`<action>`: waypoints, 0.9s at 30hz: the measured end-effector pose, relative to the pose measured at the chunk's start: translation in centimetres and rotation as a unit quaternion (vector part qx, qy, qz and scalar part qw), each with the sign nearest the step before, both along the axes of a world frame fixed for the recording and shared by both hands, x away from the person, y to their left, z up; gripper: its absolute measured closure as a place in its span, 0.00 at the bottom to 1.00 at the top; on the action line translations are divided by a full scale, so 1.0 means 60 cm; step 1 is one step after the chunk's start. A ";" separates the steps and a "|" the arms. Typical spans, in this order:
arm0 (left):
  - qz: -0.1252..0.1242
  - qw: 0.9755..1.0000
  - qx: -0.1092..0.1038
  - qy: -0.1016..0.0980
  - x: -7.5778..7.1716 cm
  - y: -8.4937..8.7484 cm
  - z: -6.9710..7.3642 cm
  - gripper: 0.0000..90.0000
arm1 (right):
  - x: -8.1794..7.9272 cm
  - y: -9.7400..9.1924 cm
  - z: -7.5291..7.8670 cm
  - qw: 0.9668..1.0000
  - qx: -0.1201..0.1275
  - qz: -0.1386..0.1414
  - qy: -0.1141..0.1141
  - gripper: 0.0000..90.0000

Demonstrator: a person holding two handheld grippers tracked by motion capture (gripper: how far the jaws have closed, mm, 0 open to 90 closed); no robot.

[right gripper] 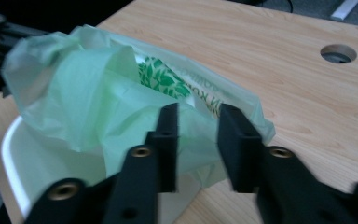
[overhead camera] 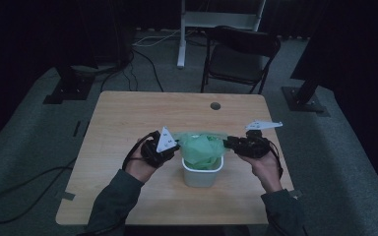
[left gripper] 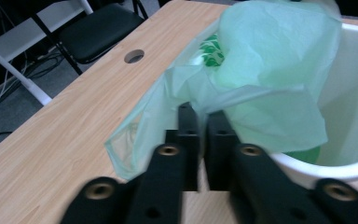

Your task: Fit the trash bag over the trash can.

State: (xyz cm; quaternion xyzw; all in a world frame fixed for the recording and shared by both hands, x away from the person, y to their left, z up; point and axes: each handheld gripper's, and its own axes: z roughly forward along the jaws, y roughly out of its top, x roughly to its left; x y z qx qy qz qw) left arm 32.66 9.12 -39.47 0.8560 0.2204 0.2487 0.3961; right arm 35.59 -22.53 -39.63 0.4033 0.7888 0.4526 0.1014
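While the green bag (overhead camera: 203, 150) sits bunched in the mouth of the small white bin (overhead camera: 202, 173), near the front middle of the tabletop (overhead camera: 128, 118), the work in hand looks like lining the bin: spreading the bag's opening and folding it over the rim.

The left gripper (left gripper: 200, 126) has clenched on the near edge of the bag, a fold of film pinched between its jaws just outside the bin's wall. The right gripper (right gripper: 196, 122) is released; its jaws stand apart with the opposite hem lying between them, and the film does not look pressed by either pad.

To do this well, I would judge that the right gripper should close on one layer of the hem only, close to the edge, not on the crumpled mass. Then both hands should draw apart gently and level, so the mouth opens without lifting the light bin off the tabletop. The film is thin and likely to tear or slip, so a slow pull matters. Once open, the hem should be lowered outside the rim on each side, the printed inner part (right gripper: 161, 77) pushed down inside.
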 end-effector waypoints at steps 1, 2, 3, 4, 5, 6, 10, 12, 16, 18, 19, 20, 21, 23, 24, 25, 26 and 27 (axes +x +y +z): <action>0.000 1.000 0.000 0.002 -0.001 0.001 0.000 1.00 | 0.000 0.000 -0.001 1.000 -0.002 0.000 0.001 0.89; 0.000 1.000 0.002 0.003 -0.001 0.003 0.000 1.00 | -0.001 -0.001 -0.001 1.000 -0.006 0.001 0.000 0.95; 0.000 1.000 -0.002 0.005 -0.002 0.005 0.000 1.00 | -0.002 -0.001 -0.001 1.000 -0.011 0.000 0.000 0.99; 0.000 1.000 -0.002 0.005 -0.002 0.005 0.000 1.00 | -0.002 -0.001 -0.001 1.000 -0.011 0.000 0.000 0.99; -0.002 1.000 -0.013 0.008 -0.004 0.012 0.002 1.00 | -0.003 -0.002 0.000 1.000 -0.016 0.000 -0.002 1.00; -0.002 1.000 -0.016 0.009 -0.004 0.017 0.004 1.00 | -0.006 -0.004 0.002 1.000 -0.024 -0.001 -0.005 1.00; 0.003 1.000 -0.027 0.013 -0.008 0.033 0.004 1.00 | -0.015 -0.010 0.010 1.000 -0.027 -0.001 -0.013 1.00; 0.008 0.999 -0.028 0.016 -0.009 0.038 0.003 1.00 | -0.019 -0.014 0.012 1.000 -0.027 -0.004 -0.015 1.00; 0.008 0.999 -0.038 0.022 -0.012 0.049 0.000 1.00 | -0.025 -0.020 0.012 0.999 -0.028 -0.008 -0.015 1.00; 0.007 0.999 -0.046 0.029 -0.016 0.055 -0.002 1.00 | -0.029 -0.021 0.011 0.999 -0.028 -0.008 -0.012 1.00; 0.007 0.998 -0.050 0.032 -0.018 0.058 -0.003 1.00 | -0.031 -0.022 0.010 0.999 -0.030 -0.007 -0.013 1.00; 0.006 0.998 -0.057 0.036 -0.019 0.063 -0.004 1.00 | -0.034 -0.023 0.010 0.999 -0.031 -0.007 -0.012 1.00; 0.006 0.997 -0.060 0.039 -0.020 0.066 -0.005 1.00 | -0.037 -0.025 0.011 0.999 -0.032 -0.007 -0.012 1.00; 0.006 0.997 -0.068 0.042 -0.023 0.073 -0.006 1.00 | -0.043 -0.029 0.013 0.999 -0.035 -0.008 -0.012 1.00; 0.007 0.997 -0.071 0.044 -0.025 0.076 -0.007 1.00 | -0.047 -0.032 0.014 0.999 -0.035 -0.009 -0.014 1.00; 0.007 0.996 -0.074 0.046 -0.026 0.079 -0.008 1.00 | -0.050 -0.035 0.015 0.999 -0.037 -0.009 -0.017 1.00; 0.006 0.996 -0.077 0.049 -0.028 0.082 -0.009 1.00 | -0.055 -0.037 0.016 0.999 -0.039 -0.010 -0.015 1.00; 0.006 0.996 -0.076 0.050 -0.029 0.084 -0.010 1.00 | -0.060 -0.040 0.017 0.999 -0.041 -0.010 -0.016 1.00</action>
